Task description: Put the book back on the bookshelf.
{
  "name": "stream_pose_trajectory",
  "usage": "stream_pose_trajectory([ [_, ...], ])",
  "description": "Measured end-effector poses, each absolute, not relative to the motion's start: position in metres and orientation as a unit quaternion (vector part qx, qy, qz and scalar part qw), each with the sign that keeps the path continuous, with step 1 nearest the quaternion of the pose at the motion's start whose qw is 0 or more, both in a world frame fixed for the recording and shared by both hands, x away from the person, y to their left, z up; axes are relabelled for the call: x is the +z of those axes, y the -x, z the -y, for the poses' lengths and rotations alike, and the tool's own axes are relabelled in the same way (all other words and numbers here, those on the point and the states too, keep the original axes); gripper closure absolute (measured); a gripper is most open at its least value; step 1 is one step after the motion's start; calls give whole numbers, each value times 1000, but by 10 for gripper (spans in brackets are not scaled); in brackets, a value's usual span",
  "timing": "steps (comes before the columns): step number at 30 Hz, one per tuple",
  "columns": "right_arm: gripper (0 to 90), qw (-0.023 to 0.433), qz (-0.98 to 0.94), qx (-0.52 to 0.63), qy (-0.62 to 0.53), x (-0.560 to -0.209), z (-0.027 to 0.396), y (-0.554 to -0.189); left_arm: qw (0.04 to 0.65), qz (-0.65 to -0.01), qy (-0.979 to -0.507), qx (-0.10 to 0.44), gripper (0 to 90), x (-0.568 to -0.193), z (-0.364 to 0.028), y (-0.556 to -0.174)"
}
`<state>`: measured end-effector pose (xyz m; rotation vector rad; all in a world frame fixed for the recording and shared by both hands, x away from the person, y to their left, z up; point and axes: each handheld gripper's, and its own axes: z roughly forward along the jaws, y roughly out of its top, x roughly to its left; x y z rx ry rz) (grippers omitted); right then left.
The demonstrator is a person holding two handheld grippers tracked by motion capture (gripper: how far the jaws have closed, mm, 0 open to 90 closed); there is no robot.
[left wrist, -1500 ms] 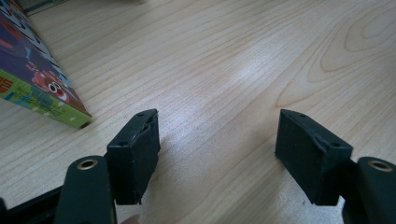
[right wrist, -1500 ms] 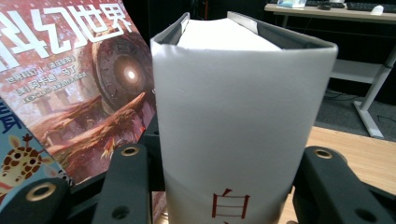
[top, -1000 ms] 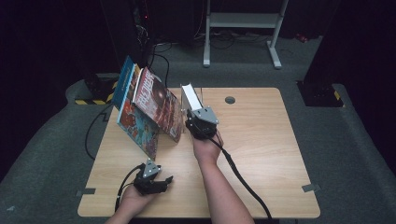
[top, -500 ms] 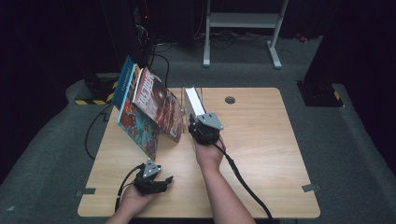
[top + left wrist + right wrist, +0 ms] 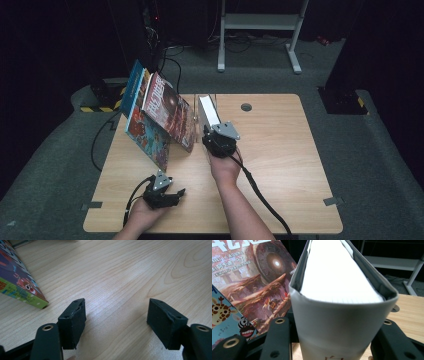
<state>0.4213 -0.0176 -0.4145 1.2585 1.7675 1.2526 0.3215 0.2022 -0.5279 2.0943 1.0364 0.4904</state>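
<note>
While my right gripper [image 5: 214, 131] stands behind the grey book [image 5: 342, 297], its jaws bracket the spine from both sides; they sit close against the cover, so I read them as pinching it, though the contact itself is hidden. That book stands upright on the table [image 5: 280, 150], straight ahead of the gripper, apart from the leaning books to its left. To do this step well, I judge I should keep the book vertical, slide it sideways toward the leaning ones without tipping it, and loosen only once it rests against them. My left gripper [image 5: 116, 317] lies low near my side of the table, jaws spread wide over bare wood and holding nothing, with a colourful book's corner [image 5: 22, 290] ahead to its left. I count one grey book, about three leaning books [image 5: 160, 117], and two grippers.
</note>
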Motion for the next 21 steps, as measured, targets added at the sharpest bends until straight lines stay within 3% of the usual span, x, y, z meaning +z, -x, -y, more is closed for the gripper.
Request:
stream_pose_trajectory([
  [12, 490, 278, -683, 476, -479, -407, 24, -426, 367, -403, -816, 191, 314, -528, -202, -322],
  [21, 499, 285, -686, 470, -477, -398, 21, -430, 368, -402, -816, 191, 314, -528, -202, -322],
])
